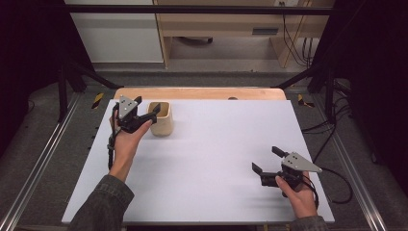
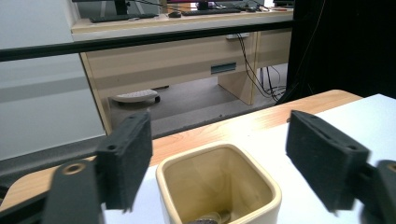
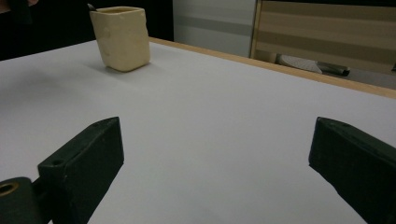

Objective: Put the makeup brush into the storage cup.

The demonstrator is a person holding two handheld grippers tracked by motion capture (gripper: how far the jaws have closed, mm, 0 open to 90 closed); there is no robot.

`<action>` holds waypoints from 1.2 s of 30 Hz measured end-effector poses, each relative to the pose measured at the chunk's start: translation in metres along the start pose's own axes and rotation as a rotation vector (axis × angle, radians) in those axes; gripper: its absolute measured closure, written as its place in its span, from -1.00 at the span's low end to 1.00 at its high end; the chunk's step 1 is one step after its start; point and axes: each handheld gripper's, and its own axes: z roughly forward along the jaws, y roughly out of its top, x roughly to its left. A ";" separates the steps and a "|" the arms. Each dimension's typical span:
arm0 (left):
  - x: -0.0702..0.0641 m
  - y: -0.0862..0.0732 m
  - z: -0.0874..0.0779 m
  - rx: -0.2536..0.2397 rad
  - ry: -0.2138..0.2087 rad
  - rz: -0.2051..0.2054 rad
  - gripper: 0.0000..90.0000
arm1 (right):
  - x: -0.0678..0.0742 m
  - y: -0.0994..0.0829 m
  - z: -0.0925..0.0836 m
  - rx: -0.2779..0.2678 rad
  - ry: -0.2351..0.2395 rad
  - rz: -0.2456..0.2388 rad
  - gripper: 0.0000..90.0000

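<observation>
A cream square cup (image 1: 161, 119) stands on the white sheet at the far left of the table. My left gripper (image 1: 146, 107) hovers at its left rim, held in a hand. In the left gripper view the cup (image 2: 219, 186) sits low between the jaws of that gripper (image 2: 224, 154), which stand open and apart from its walls. A small metallic thing (image 2: 210, 218) lies at the cup's bottom. My right gripper (image 1: 267, 160) rests near the front right, open with nothing between its jaws. In the right gripper view that gripper (image 3: 215, 158) points over bare sheet, with the cup (image 3: 122, 37) far off at the upper left.
The white sheet (image 1: 216, 154) covers a wooden table whose far edge (image 1: 202, 93) shows. A black frame bar (image 1: 202, 8) crosses above the far side. Cables (image 1: 337, 183) trail off the table's right edge. A desk (image 2: 187, 56) stands beyond the table.
</observation>
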 end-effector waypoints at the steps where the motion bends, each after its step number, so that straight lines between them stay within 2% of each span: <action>1: 0.000 0.000 0.000 -0.001 0.002 0.002 -0.63 | 0.000 0.000 0.000 0.001 0.000 0.000 -0.92; 9: -0.003 0.004 -0.007 -0.011 -0.011 0.011 -0.82 | 0.001 0.000 0.000 0.002 0.001 0.001 -0.92; 13: -0.005 0.006 -0.012 -0.012 -0.024 -0.002 -0.84 | 0.001 0.000 0.000 0.003 0.002 -0.005 -0.92; 23: -0.014 0.012 -0.020 -0.025 -0.054 0.019 -0.87 | 0.000 0.001 -0.001 -0.002 0.002 -0.006 -0.92; 36: -0.024 0.011 -0.023 -0.031 -0.109 0.032 -0.90 | 0.000 0.001 -0.001 -0.003 0.002 -0.006 -0.92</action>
